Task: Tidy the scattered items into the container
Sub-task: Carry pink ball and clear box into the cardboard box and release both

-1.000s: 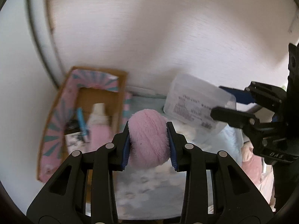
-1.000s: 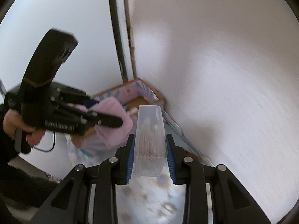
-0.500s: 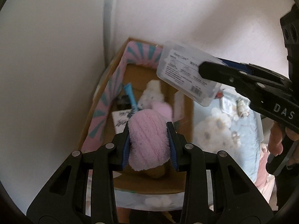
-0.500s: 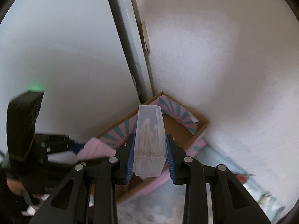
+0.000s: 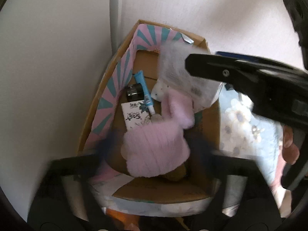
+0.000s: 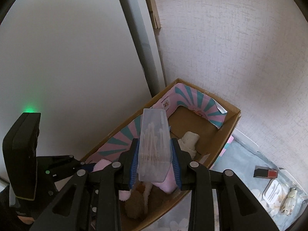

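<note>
A cardboard box (image 5: 209,127) with a pink and teal liner stands in the wall corner; it also shows in the right wrist view (image 6: 230,132). My left gripper (image 5: 156,150) is over the box, its fingers blurred and spread wide, with the pink fluffy item (image 5: 156,150) loose between them. My right gripper (image 6: 155,160) is shut on a clear case of cotton swabs (image 6: 154,148) and holds it above the box. The case shows blurred in the left wrist view (image 5: 181,77).
Inside the box lie a blue tube (image 5: 144,92), a black-capped white bottle (image 5: 132,107) and a pink plush (image 5: 179,109). On the floral cloth (image 6: 248,165) to the right lie a red and black block (image 6: 265,173), a white earbud case (image 6: 273,190) and a small white figure (image 6: 288,204).
Both grippers moved over the box. My left gripper's fingers have spread apart, releasing the pink fluffy item. The right gripper still holds the swab case.
</note>
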Available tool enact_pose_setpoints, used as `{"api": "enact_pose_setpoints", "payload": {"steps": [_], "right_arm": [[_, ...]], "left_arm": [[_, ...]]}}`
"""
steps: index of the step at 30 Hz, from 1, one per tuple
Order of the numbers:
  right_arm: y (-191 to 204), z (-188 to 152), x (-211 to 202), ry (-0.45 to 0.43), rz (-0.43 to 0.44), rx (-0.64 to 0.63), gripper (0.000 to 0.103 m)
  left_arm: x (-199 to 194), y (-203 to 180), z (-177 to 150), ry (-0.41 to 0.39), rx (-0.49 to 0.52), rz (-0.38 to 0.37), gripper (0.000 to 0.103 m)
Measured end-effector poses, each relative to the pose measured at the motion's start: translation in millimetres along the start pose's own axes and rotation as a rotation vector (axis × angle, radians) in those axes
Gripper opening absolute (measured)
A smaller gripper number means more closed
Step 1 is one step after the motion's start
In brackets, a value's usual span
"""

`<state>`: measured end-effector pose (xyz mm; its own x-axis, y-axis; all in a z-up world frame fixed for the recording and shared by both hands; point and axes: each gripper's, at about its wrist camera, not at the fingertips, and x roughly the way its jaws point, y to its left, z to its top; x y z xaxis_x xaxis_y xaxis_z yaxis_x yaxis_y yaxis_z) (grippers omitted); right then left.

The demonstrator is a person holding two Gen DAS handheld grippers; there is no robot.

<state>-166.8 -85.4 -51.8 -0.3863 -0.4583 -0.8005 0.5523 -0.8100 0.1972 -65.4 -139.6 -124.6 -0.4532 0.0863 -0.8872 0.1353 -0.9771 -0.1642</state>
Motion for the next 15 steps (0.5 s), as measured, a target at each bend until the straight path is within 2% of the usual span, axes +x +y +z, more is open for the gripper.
{"api": "enact_pose_setpoints", "payload": {"steps": [1, 2, 3, 6, 12, 15], "right_arm": [[-3, 1, 1, 0.018, -0.006, 0.013, 0.043], [-5, 2, 0, 0.018, -0.02, 0.032, 0.063], [-10, 5, -4, 0.005, -0.023, 0.044, 0.069], [-17, 4, -17, -0.035, -0.042, 0.077, 0.069], [-23, 1, -47, -0.085, -0.095, 0.061, 0.069], [-28, 0, -62, -0.1, -0.121, 0.064, 0.069]], "left_arm": [[0, -2, 0, -0.004, 0.011, 0.005, 0.103], [-1, -5, 0, -0.011, 0.019, 0.005, 0.103], [-2, -7, 1, -0.014, 0.023, 0.005, 0.103], [-5, -10, 7, -0.031, 0.025, 0.0, 0.103], [-12, -21, 19, -0.075, 0.03, -0.009, 0.103], [-32, -28, 23, -0.099, 0.045, -0.02, 0.103]]}}
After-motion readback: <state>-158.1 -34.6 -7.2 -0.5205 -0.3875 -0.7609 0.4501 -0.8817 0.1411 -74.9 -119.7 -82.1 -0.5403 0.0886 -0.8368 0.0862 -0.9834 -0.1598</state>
